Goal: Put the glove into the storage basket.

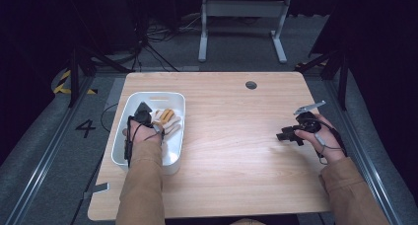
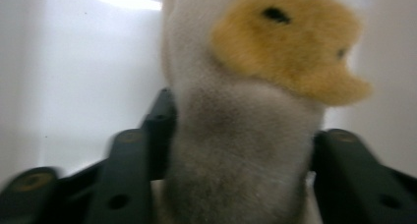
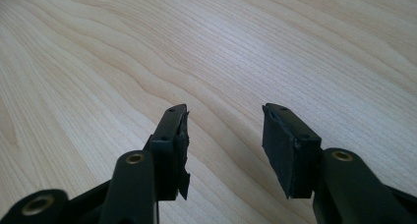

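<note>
A white plush toy with yellow patches lies in the white bin at the table's left. My left gripper reaches down into that bin. In the left gripper view the toy fills the gap between the jaws of my left gripper, which stand apart with its soft body touching both sides. My right gripper rests low over the bare wood at the table's right, pointing left. In the right gripper view my right gripper stands open with nothing between its pads.
The light wood table has a round cable hole near its far edge. A white desk frame stands on the grey floor beyond. The bin's white wall is close behind the toy.
</note>
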The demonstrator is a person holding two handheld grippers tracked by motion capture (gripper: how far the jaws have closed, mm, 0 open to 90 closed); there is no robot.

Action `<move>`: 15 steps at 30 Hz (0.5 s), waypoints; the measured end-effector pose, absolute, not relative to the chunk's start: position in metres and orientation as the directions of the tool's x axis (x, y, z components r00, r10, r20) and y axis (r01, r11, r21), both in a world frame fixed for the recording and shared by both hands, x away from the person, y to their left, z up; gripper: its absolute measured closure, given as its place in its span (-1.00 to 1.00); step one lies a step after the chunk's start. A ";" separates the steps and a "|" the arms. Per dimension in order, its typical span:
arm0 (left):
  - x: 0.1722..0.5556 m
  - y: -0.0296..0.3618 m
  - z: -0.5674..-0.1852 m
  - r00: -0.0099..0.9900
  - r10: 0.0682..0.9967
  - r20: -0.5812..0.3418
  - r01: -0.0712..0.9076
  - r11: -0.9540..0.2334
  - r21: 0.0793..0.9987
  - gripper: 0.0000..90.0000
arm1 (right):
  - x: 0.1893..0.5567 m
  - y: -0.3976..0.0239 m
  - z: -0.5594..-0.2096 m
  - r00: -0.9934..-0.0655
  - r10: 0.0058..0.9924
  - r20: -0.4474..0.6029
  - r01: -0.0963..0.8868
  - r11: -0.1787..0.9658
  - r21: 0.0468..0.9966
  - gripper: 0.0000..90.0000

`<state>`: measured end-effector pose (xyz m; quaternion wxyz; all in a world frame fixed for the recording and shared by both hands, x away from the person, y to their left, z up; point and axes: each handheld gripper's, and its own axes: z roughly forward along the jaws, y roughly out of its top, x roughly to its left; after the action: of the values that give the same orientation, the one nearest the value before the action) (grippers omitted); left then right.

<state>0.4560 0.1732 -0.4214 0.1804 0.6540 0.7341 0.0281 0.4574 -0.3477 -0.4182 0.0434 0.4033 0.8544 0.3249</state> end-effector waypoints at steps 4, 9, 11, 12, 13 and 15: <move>0.458 0.168 -0.419 -0.047 0.983 -0.176 0.961 0.092 0.261 -0.49 | 0.457 -0.348 -0.418 -0.672 0.717 0.186 0.659 0.463 0.594 0.15; 0.458 0.161 -0.416 -0.033 0.988 -0.151 0.963 0.072 0.258 -0.60 | 0.457 -0.348 -0.418 -0.671 0.718 0.187 0.657 0.459 0.597 0.14; 0.458 0.159 -0.413 -0.036 0.989 -0.141 0.965 0.071 0.251 -0.62 | 0.457 -0.348 -0.418 -0.671 0.717 0.188 0.657 0.457 0.600 0.13; 0.459 0.158 -0.412 -0.034 0.990 -0.137 0.966 0.068 0.251 -0.62 | 0.457 -0.348 -0.418 -0.671 0.717 0.188 0.656 0.456 0.601 0.13; 0.458 0.158 -0.410 -0.033 0.990 -0.134 0.964 0.067 0.257 -0.62 | 0.457 -0.348 -0.418 -0.671 0.718 0.188 0.656 0.455 0.602 0.13; 0.458 0.157 -0.405 -0.030 0.991 -0.130 0.961 0.064 0.270 -0.62 | 0.457 -0.348 -0.417 -0.670 0.718 0.189 0.657 0.454 0.602 0.13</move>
<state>0.4584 0.1569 -0.4052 0.1416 0.6819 0.7156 0.0536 0.4570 -0.3480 -0.4175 0.0462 0.4036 0.8514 0.3319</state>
